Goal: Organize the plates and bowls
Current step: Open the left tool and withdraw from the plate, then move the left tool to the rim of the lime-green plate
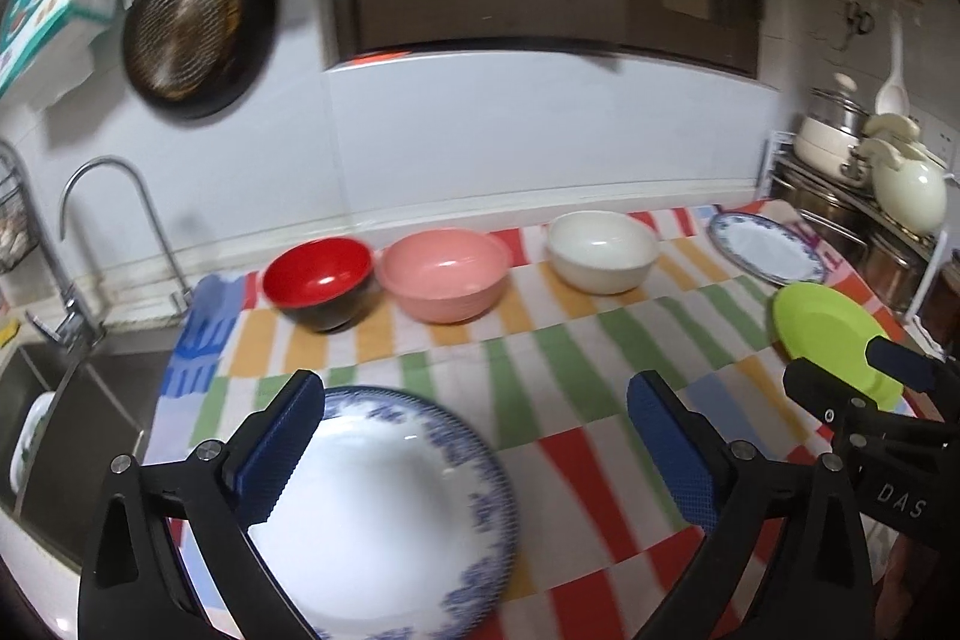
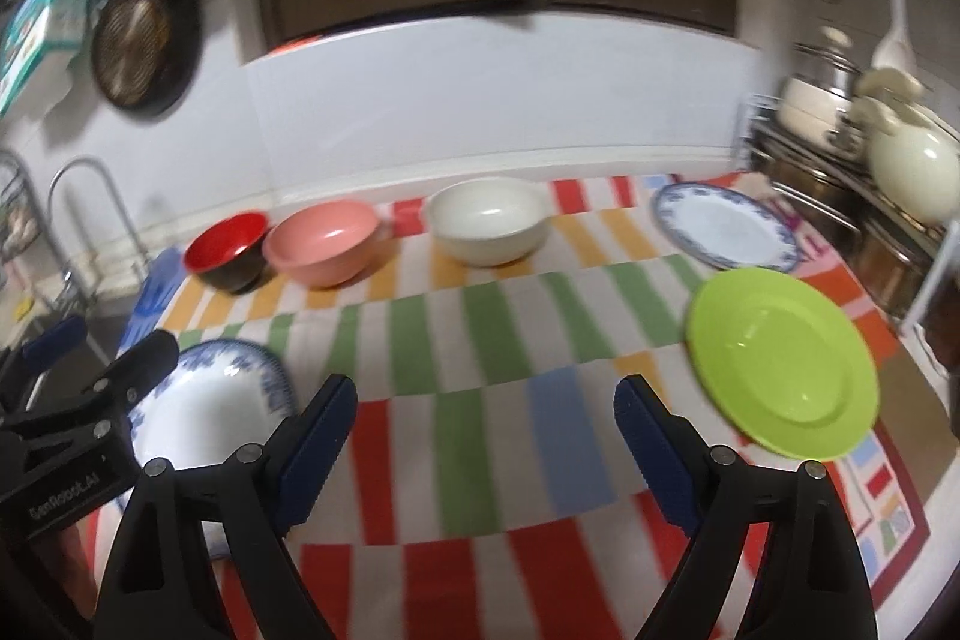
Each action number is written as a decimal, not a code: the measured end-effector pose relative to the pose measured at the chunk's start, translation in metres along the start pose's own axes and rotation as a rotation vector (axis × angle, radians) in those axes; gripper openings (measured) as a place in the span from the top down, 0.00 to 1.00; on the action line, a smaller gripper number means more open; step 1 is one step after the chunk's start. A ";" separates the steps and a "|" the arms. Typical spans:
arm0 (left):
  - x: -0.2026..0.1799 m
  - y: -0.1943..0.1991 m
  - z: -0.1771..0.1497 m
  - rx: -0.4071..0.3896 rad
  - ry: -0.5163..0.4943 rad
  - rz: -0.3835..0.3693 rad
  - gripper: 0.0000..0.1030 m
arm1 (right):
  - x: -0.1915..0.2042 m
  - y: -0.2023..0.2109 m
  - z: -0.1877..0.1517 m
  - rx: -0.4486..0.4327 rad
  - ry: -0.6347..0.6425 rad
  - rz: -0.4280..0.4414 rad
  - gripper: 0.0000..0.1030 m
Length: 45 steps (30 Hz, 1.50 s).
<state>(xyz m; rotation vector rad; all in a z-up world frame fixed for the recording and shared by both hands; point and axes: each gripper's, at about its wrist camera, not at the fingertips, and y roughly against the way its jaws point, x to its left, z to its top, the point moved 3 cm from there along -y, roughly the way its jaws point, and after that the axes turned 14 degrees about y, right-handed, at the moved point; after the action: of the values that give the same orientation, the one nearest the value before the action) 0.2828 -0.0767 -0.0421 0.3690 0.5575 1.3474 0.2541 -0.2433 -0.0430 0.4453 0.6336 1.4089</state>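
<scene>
Plates and bowls: three of each on the striped cloth

Three bowls, red (image 1: 319, 274), pink (image 1: 445, 273) and white (image 1: 602, 258), line the back. Two blue-rimmed plates (image 1: 390, 514) (image 1: 765, 247) and one green plate (image 2: 780, 361) lie nearer. Left gripper (image 1: 480, 454) and right gripper (image 2: 485, 451) gape wide, holding nothing.

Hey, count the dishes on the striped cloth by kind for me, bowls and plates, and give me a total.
Bowls: 3: red and black bowl, pink plastic bowl, white bowl
Plates: 3: two blue-patterned white plates, lime green plate
Total: 6
</scene>
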 end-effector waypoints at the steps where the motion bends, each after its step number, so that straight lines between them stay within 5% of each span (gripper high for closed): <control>1: -0.008 0.000 0.000 -0.003 -0.006 -0.009 0.00 | -0.006 0.002 0.000 -0.002 -0.006 -0.008 0.14; 22: -0.148 -0.011 0.010 -0.042 -0.131 -0.174 0.00 | -0.151 0.030 -0.020 -0.045 -0.142 -0.221 0.14; 45: -0.254 -0.102 -0.010 0.105 -0.243 -0.279 0.02 | -0.253 -0.015 -0.045 0.020 -0.219 -0.405 0.14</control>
<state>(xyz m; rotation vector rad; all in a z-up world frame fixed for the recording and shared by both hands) 0.3285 -0.3455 -0.0646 0.5135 0.4578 0.9912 0.2258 -0.4994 -0.0503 0.4514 0.5242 0.9555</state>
